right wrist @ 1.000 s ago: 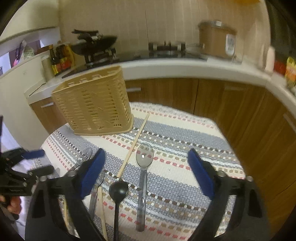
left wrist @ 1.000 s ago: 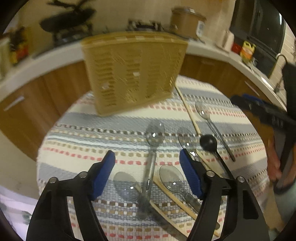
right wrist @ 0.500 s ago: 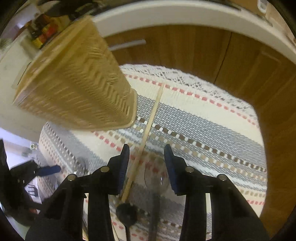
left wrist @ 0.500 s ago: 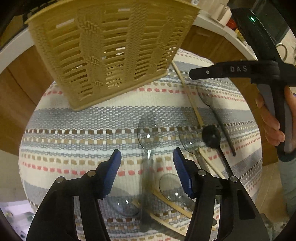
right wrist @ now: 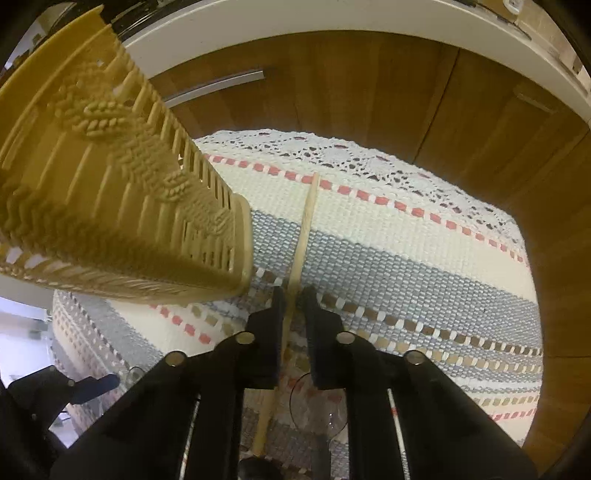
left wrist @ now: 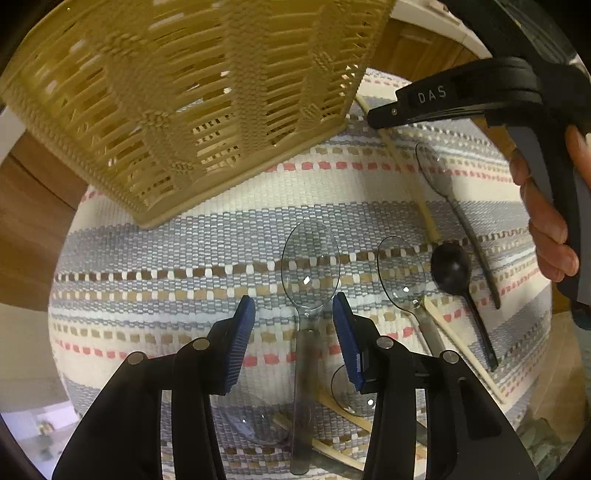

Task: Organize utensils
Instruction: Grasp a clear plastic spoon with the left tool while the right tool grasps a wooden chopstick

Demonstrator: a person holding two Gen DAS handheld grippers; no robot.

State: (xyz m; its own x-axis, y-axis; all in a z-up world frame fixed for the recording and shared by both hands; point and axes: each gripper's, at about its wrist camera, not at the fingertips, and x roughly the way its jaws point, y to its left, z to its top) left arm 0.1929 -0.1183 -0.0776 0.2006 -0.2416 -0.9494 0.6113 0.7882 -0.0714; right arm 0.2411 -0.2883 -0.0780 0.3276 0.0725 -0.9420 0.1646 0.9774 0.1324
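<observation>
A tan woven utensil basket (left wrist: 207,92) stands at the far side of the striped cloth; it also shows in the right wrist view (right wrist: 122,206). My left gripper (left wrist: 293,314) is open, low over the cloth, its pads either side of a clear plastic spoon (left wrist: 308,280). My right gripper (right wrist: 291,299) is closed down around a wooden chopstick (right wrist: 304,221) lying right of the basket; it looks gripped. The right gripper also shows in the left wrist view (left wrist: 461,99).
More clear spoons (left wrist: 400,273), a black spoon (left wrist: 452,275) and other chopsticks (left wrist: 458,343) lie on the right and near part of the cloth. Wooden cabinets (right wrist: 369,92) and a white counter edge (right wrist: 332,18) lie beyond the table.
Both grippers moved forward and down. The left narrowed around the clear spoon. The right closed from wide open onto the chopstick beside the basket.
</observation>
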